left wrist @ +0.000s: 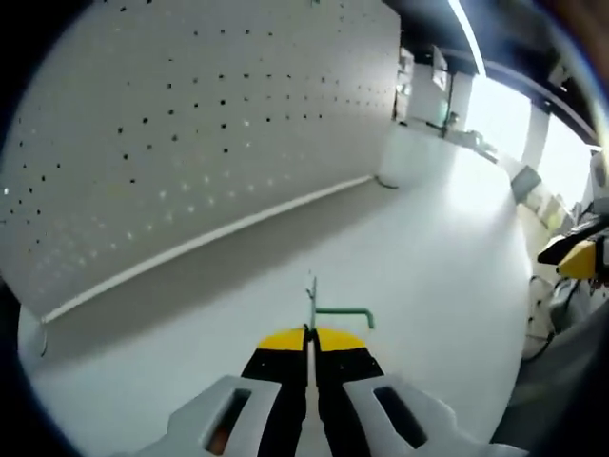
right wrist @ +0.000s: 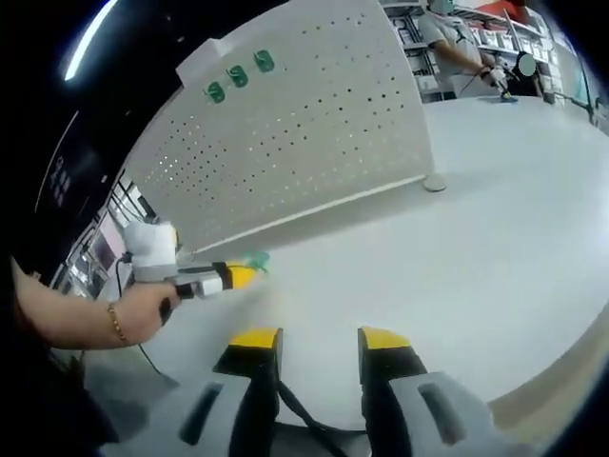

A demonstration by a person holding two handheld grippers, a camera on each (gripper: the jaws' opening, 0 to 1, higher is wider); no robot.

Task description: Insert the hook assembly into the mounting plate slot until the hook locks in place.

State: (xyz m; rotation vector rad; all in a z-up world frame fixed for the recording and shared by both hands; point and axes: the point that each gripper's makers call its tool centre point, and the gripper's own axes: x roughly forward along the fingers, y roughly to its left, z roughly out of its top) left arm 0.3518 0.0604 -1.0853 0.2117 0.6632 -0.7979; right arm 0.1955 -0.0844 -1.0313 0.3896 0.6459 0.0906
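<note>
The white table (left wrist: 428, 248) stretches out under both my tools, and the white pegboard (left wrist: 190, 133) stands upright on it along its far side, a wide perforated panel with a pale strip running along its foot. In the right gripper view the pegboard (right wrist: 295, 133) carries three green hooks (right wrist: 238, 76) in a row near its upper edge, close to one top corner. Beyond the pegboard's far end, in that same view, a person in a light top (right wrist: 452, 43) works at the table's distant edge, with shelving behind. My left gripper (left wrist: 309, 343) points toward the pegboard's foot, well short of touching it, and its yellow-tipped black jaws are pressed together on the green hook assembly (left wrist: 338, 312): a thin stem rises from between the tips and a green arm bends off sideways from it, all of it hanging in the air above the table in front of the pegboard. In the right gripper view I see that same left gripper (right wrist: 224, 276) in my hand (right wrist: 143, 309), a bracelet on the wrist, held near the pegboard's lower corner with a bit of green showing at its tip. My right gripper (right wrist: 319, 343) hovers over the table farther out from the pegboard, its jaws standing apart with nothing between them but a dark cable below.
</note>
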